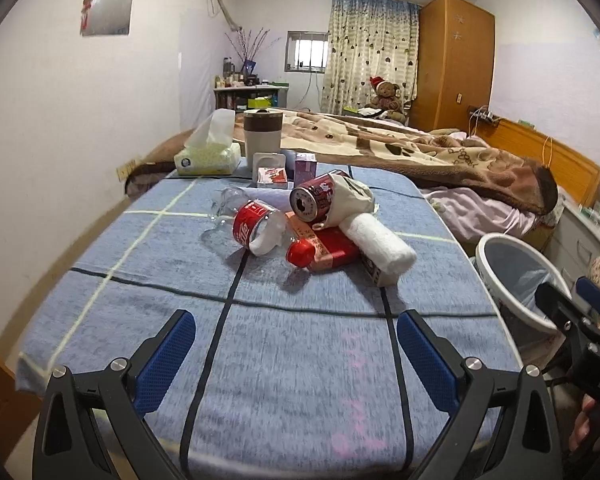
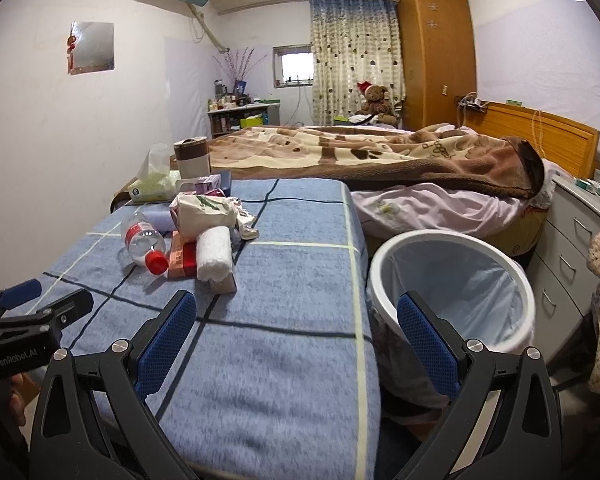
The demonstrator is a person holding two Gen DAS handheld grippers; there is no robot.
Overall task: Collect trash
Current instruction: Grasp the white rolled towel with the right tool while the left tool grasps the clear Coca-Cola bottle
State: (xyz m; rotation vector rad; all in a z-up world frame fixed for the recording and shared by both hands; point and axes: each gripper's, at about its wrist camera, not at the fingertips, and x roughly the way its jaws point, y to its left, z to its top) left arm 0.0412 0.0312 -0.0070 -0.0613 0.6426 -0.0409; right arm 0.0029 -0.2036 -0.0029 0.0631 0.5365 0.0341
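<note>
Two tools, left tool [image 1: 296,344] wide open, right tool [image 2: 296,326] likewise, both empty

Tablecloth [image 1: 300,360] blue woven cloth, matt, fuzzy. Bottle [image 2: 144,242] clear glossy plastic, red cap. Can [image 1: 314,198] shiny metal. Towel roll [image 1: 380,244] white terry, rough. Bin [image 2: 384,280] smooth white plastic, thin liner. Gripper pads [image 1: 166,356] blue textured rubber, black matt frames.
</note>
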